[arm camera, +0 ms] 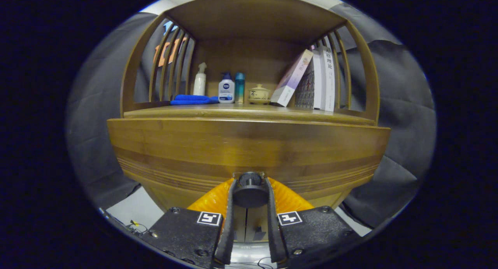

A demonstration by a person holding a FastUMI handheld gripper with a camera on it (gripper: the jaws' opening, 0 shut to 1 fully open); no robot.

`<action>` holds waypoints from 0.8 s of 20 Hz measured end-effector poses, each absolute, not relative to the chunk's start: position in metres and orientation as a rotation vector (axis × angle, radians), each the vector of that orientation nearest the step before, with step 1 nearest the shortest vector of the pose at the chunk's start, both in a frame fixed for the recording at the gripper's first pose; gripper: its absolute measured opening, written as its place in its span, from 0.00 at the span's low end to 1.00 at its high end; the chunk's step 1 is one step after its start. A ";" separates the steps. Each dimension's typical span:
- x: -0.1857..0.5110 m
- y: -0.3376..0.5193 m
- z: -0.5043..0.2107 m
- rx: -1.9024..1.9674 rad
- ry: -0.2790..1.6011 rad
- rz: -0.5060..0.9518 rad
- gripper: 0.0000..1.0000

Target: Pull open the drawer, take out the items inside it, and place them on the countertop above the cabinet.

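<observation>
A wooden cabinet's drawer front (pixel 249 144) spans the space just ahead of me, with a round black knob (pixel 249 190) at its lower middle. My gripper (pixel 249 183) has its two orange fingers with black pads pressed on either side of that knob. The drawer's inside is hidden behind its front panel. Above it runs the wooden countertop (pixel 241 112), which is the floor of an open shelf bay.
At the back of the countertop stand a white spray bottle (pixel 200 80), a white lotion bottle (pixel 226 88), a teal bottle (pixel 239 87), a small lidded jar (pixel 259 94), a folded blue cloth (pixel 190 100) and leaning books (pixel 311 80). Slatted wooden sides flank the bay.
</observation>
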State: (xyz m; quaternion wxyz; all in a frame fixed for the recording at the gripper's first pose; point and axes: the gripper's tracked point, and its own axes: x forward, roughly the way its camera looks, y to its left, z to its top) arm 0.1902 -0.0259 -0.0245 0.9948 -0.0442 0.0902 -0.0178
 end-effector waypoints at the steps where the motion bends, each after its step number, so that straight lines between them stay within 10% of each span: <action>1: 0.181 -0.026 -0.025 -0.088 0.177 -0.036 0.40; 16: 0.077 -0.019 -0.047 -0.027 0.176 -0.021 0.39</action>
